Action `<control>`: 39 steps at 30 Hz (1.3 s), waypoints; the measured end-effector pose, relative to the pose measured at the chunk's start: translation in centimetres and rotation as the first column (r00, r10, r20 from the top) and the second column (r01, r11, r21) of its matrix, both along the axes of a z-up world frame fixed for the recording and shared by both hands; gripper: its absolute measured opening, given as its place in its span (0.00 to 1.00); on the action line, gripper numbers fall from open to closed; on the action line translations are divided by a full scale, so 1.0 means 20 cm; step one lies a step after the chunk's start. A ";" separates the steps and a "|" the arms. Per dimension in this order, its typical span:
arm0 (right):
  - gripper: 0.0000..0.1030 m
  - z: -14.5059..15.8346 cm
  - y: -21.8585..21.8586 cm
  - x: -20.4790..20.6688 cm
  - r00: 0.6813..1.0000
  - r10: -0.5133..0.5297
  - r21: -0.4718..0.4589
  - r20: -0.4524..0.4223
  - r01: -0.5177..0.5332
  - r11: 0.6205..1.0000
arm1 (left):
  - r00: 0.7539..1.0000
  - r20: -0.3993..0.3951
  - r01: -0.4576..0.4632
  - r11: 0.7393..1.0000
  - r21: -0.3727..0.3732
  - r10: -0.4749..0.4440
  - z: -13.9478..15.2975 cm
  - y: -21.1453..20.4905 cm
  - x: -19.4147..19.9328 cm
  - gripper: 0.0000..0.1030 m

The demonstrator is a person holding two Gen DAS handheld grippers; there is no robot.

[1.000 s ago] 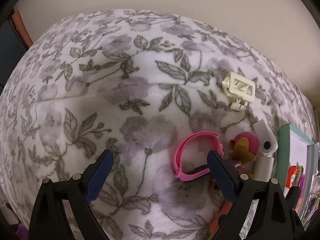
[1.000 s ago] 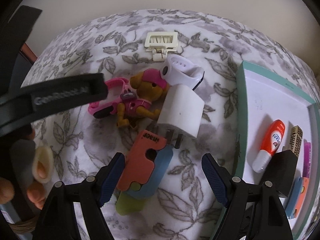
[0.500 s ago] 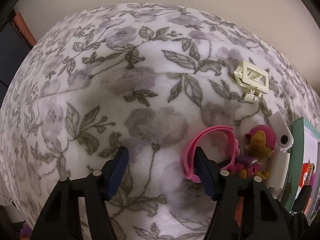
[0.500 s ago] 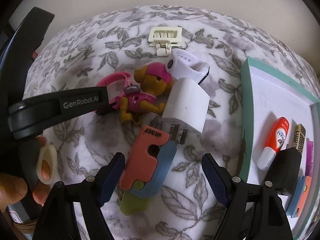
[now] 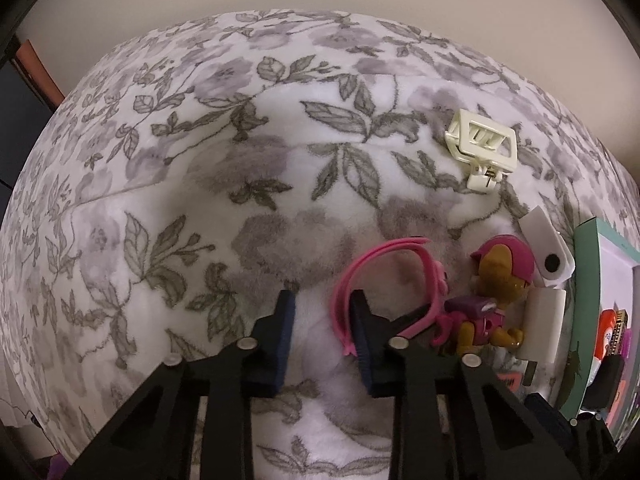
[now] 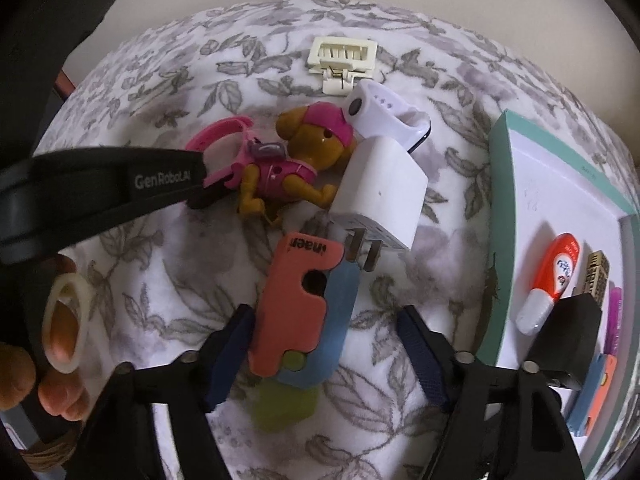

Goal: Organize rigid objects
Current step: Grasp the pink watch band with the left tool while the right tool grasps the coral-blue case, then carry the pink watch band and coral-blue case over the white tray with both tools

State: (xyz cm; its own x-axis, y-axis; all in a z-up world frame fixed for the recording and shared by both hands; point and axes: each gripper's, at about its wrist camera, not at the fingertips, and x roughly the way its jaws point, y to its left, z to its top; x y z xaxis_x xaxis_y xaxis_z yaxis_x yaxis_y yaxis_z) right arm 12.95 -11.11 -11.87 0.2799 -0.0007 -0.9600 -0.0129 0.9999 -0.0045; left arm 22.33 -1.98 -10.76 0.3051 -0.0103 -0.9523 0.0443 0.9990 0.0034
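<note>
Pink watch band (image 5: pixel 384 280), a thin rubbery loop, lies on the fuzzy floral blanket (image 5: pixel 240 184) just left of the toy dog; my left gripper (image 5: pixel 322 334) has its jaws partly closed with a gap left, the right finger inside the loop and the band's near-left side between the pads, but I can't tell if it's pinched. In the right view the left gripper's black body covers part of the band (image 6: pixel 224 136). Toy dog (image 6: pixel 304 160) is glossy hard plastic, tan with pink cap and vest, touching the boxy white charger (image 6: pixel 380 196), whose metal prongs point near. White watch (image 6: pixel 384 116) sits just beyond the charger, and the cream ribbed hair claw (image 6: pixel 342 58) is farther. My right gripper (image 6: pixel 324 356) is wide open, gripping nothing, its fingers on either side of a flat coral, blue and green plastic piece (image 6: pixel 304 304); the green end is blurred. The teal-rimmed tray (image 6: pixel 500 216) at right is cut off by the frame and holds an orange-white correction tape (image 6: pixel 552 280) plus small items I can't identify.
</note>
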 end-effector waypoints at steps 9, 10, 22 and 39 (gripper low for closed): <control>0.45 -0.01 -0.02 -0.05 1.000 0.019 -0.024 0.004 -0.019 1.000 | 1.000 -0.023 0.003 1.000 0.016 -0.003 0.00 0.03 -0.08 0.12; 0.45 -0.01 -0.02 -0.06 1.000 0.022 -0.029 0.004 -0.022 0.999 | 1.000 -0.026 0.005 1.000 0.021 -0.004 0.00 0.03 -0.09 0.12; 0.45 0.00 -0.03 -0.11 0.999 0.032 -0.019 0.017 -0.032 0.999 | 1.000 -0.024 0.019 0.997 0.068 -0.017 -0.02 0.01 -0.16 0.12; 0.43 0.24 -0.10 -0.09 0.996 0.010 0.034 0.091 -0.013 0.999 | 0.999 0.011 -0.033 0.999 -0.039 0.033 0.14 0.06 -0.10 0.08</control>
